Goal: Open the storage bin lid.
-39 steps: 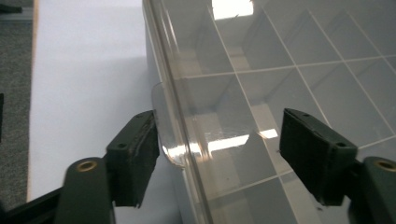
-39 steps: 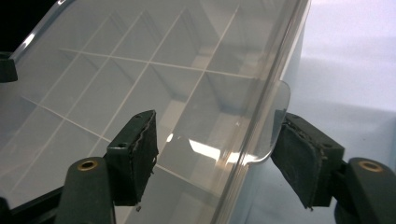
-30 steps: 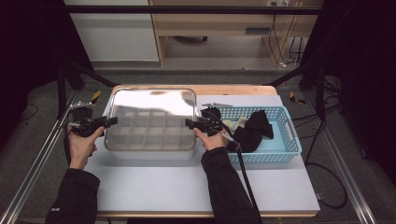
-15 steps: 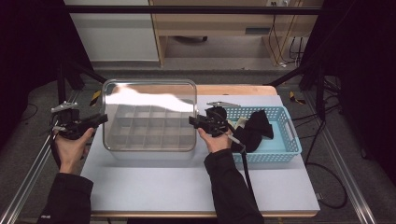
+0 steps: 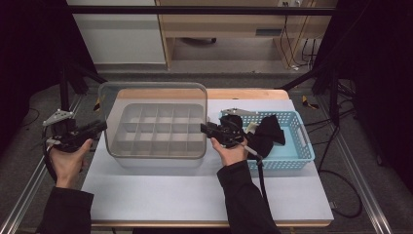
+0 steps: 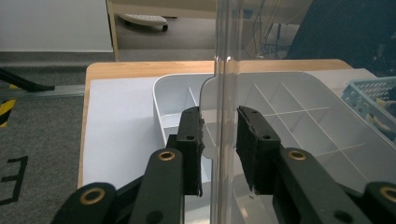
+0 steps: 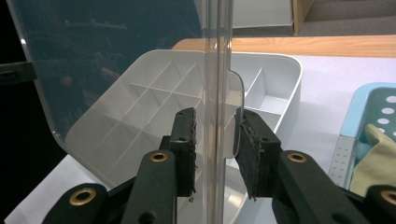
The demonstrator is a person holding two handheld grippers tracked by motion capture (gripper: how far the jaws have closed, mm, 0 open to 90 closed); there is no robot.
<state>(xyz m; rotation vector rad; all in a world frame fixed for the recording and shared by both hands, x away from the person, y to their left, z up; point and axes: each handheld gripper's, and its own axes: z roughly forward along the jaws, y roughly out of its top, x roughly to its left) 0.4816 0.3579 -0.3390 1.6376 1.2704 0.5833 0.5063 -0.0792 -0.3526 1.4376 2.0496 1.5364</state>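
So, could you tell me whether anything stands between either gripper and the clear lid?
Nothing visible does. The clear lid has its edge between the jaws of the left gripper and the right gripper, which have just been closing. Below sits the divided white box.

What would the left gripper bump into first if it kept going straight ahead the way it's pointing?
The clear lid, whose edge already stands between the left gripper jaws. Pushed on, it would probably just slide deeper along that edge, above the white divided box.

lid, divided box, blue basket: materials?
Lid: clear glossy hard plastic, by the look; the box shows through it, with reflections. Divided box: opaque white, matte moulded plastic. Basket: light blue plastic with perforated walls.
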